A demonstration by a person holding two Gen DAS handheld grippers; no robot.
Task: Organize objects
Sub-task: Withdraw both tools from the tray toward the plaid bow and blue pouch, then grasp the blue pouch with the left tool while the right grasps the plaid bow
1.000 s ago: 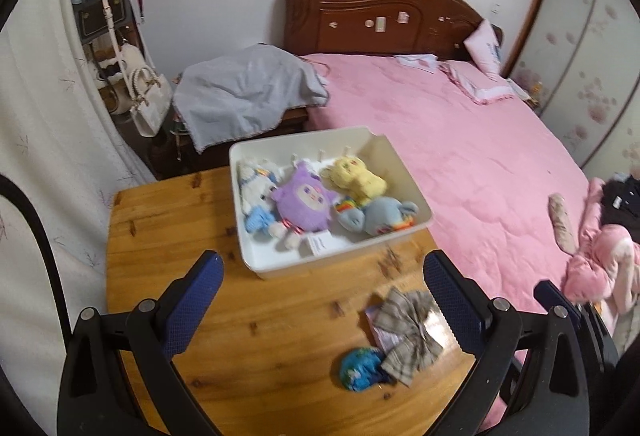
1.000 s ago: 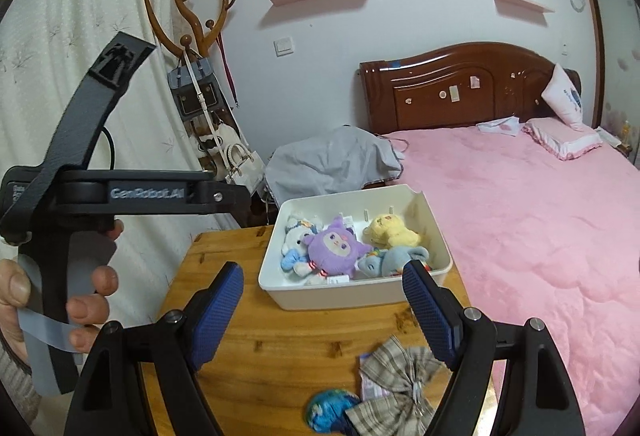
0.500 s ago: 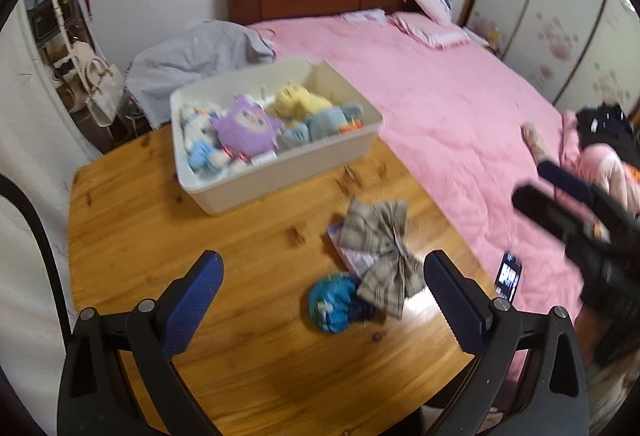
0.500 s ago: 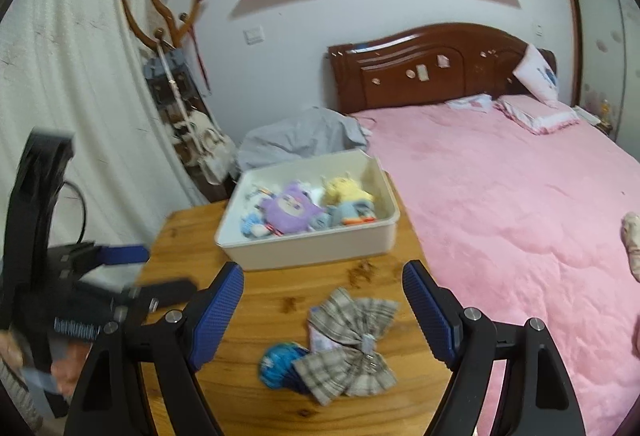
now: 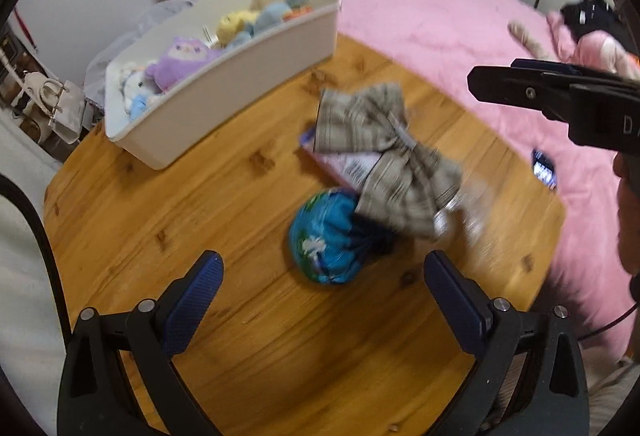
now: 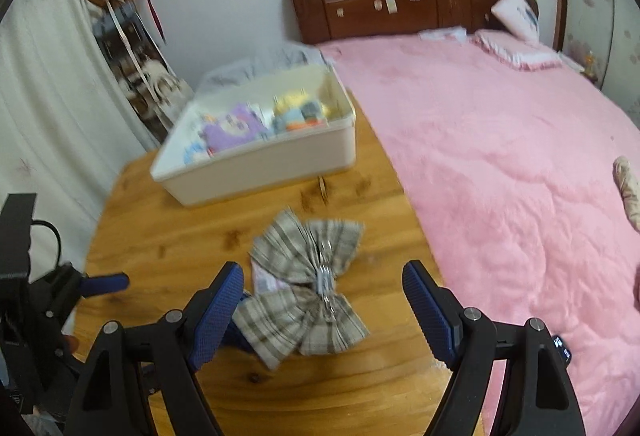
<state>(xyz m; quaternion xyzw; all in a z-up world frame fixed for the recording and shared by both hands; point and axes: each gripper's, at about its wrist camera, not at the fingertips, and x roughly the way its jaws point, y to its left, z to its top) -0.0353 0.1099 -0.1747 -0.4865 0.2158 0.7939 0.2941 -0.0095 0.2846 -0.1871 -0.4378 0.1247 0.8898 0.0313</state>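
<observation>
— What do we note against a second ago?
— Both grippers come down toward the wooden table point(image 5: 168, 203). The left gripper point(image 5: 322, 274) now hangs over the blue pouch point(image 5: 326, 236); the right gripper point(image 6: 322, 278) now frames the plaid bow point(image 6: 308, 282), its jaws closing slightly, nothing gripped.
— The white bin point(image 6: 260, 155)?
— Farther up both views.

A: Where do the 2 views sit?
B: Both look steeply down, close over the wooden table point(image 5: 168, 203).
A: Shared ground?
B: The plaid bow point(image 5: 384, 159) point(image 6: 308, 292), white bin point(image 5: 240, 75) point(image 6: 264, 171), pink bed point(image 5: 440, 19) point(image 6: 500, 155).
</observation>
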